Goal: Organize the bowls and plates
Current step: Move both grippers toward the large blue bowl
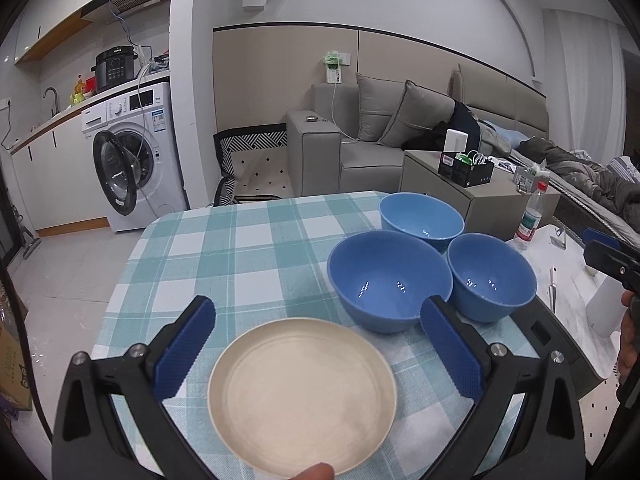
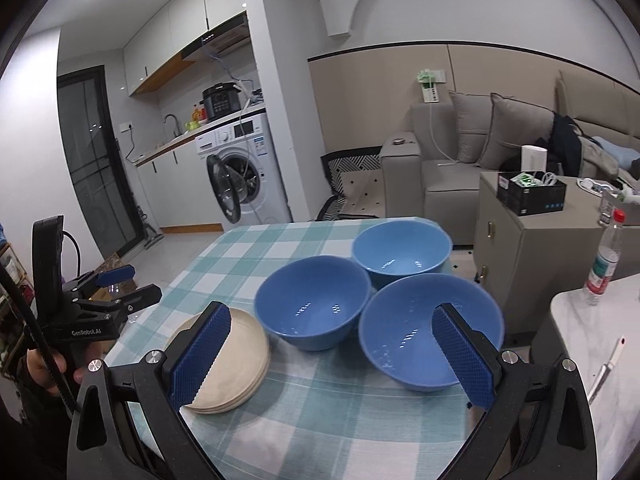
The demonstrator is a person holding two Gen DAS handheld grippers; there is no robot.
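Note:
A stack of cream plates [image 1: 302,392] [image 2: 234,364] lies on the checked tablecloth [image 1: 240,248] near the front left. Three blue bowls stand beside it: a mid-blue bowl [image 1: 388,280] [image 2: 314,300], a second one to its right [image 1: 490,276] [image 2: 420,328], and a lighter blue bowl [image 1: 420,216] [image 2: 402,250] behind them. My left gripper [image 1: 316,320] is open and empty, its jaws either side of the plate stack, above it. My right gripper [image 2: 334,326] is open and empty, above the table in front of the bowls. The left gripper also shows in the right wrist view [image 2: 128,280].
A white marble side table [image 2: 580,320] with a plastic bottle [image 2: 606,258] stands to the right. A grey cabinet [image 2: 532,240] with a black box is behind it. A sofa [image 1: 360,136] and a washing machine [image 1: 132,160] stand further back.

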